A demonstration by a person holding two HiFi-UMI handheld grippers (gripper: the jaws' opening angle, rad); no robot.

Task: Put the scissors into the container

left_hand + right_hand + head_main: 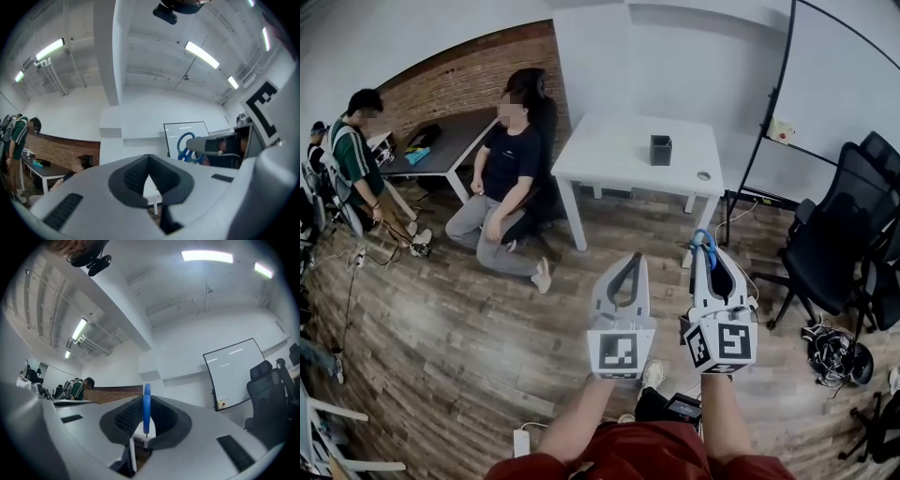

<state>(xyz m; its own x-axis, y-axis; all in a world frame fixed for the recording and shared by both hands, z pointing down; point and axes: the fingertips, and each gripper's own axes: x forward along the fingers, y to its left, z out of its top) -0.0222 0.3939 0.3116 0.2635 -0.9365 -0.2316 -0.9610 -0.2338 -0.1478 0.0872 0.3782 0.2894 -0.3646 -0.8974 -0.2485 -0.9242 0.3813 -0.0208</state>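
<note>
Black container (661, 150), head view only

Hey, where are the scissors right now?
The scissors are clamped in the right tool, right of centre in the head view, above the wooden floor and short of the white table holding the dark container.

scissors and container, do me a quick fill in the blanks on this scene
The right gripper is shut on the scissors, whose handles are ____.
The dark container stands on the ____ table.
The left gripper, jaws together, holds ____.
Missing: blue; white; nothing.
</note>
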